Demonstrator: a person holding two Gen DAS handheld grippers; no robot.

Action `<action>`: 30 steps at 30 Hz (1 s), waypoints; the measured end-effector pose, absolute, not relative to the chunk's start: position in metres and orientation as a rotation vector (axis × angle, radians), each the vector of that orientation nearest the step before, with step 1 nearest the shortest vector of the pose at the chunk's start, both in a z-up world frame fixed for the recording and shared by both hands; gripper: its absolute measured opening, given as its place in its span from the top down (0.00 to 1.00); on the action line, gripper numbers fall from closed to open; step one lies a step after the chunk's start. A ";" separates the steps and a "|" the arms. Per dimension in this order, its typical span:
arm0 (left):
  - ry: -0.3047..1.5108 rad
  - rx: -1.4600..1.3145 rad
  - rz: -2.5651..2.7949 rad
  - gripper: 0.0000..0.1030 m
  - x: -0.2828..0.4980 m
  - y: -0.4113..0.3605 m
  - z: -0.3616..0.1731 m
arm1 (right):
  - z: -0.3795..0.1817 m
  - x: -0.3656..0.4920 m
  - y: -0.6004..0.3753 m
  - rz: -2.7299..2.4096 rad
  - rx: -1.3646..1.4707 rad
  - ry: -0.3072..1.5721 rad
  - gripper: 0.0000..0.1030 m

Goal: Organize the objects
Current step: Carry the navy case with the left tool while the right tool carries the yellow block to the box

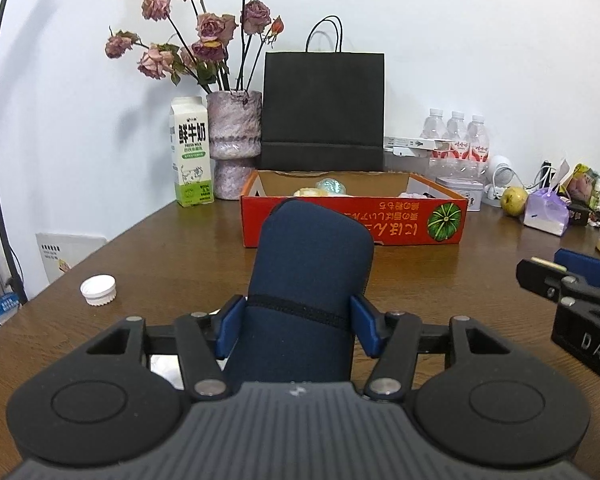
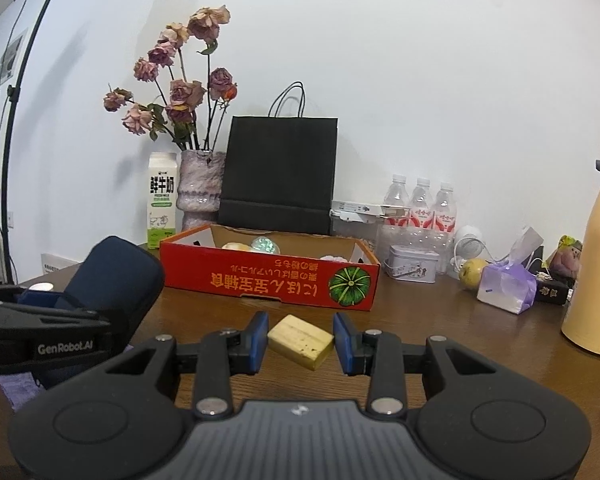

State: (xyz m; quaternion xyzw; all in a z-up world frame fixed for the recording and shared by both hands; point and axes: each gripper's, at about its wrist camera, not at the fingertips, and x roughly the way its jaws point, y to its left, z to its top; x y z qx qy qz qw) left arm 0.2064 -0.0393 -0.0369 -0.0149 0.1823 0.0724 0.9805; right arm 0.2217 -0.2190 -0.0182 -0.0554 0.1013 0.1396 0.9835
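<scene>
A navy blue padded case [image 1: 312,252] sits tilted between the blue pads of my left gripper [image 1: 296,320], which is shut on its lower half. The same case [image 2: 120,276] shows at the left of the right wrist view. My right gripper [image 2: 301,334] is shut on a pale yellow block [image 2: 300,338], held by its two ends just above the brown table [image 2: 440,320]. Beyond both grippers stands an open red cardboard box [image 1: 352,220] with a pumpkin print; a few small items lie inside it.
A white cap [image 1: 99,290] lies on the table at the left. A milk carton [image 1: 191,152], a vase of dried roses [image 1: 234,140] and a black paper bag [image 1: 322,108] line the wall. To the right are water bottles [image 1: 458,136], a tin [image 2: 412,264], a fruit [image 2: 472,274], a tissue pack [image 2: 506,286] and a cream flask [image 2: 596,260].
</scene>
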 end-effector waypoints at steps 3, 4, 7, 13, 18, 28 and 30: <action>0.384 -0.051 0.134 0.44 0.210 -0.035 -0.033 | -0.017 0.224 -0.219 0.289 -0.104 0.205 0.67; 0.390 -0.057 0.134 0.44 0.211 -0.034 -0.032 | -0.017 0.226 -0.218 0.295 -0.099 0.211 0.67; 0.412 -0.079 0.140 0.45 0.216 -0.030 -0.029 | -0.014 0.230 -0.217 0.299 -0.094 0.220 0.67; 0.429 -0.113 0.115 0.46 0.225 -0.027 -0.020 | -0.008 0.243 -0.216 0.314 -0.089 0.234 0.67; 0.430 -0.119 0.097 0.48 0.235 -0.029 -0.012 | 0.002 0.255 -0.214 0.321 -0.094 0.225 0.67; 0.415 -0.155 0.087 0.49 0.268 -0.029 0.008 | 0.021 0.294 -0.207 0.338 -0.086 0.211 0.67; 0.409 -0.161 0.086 0.49 0.276 -0.029 0.013 | 0.025 0.304 -0.205 0.342 -0.085 0.208 0.67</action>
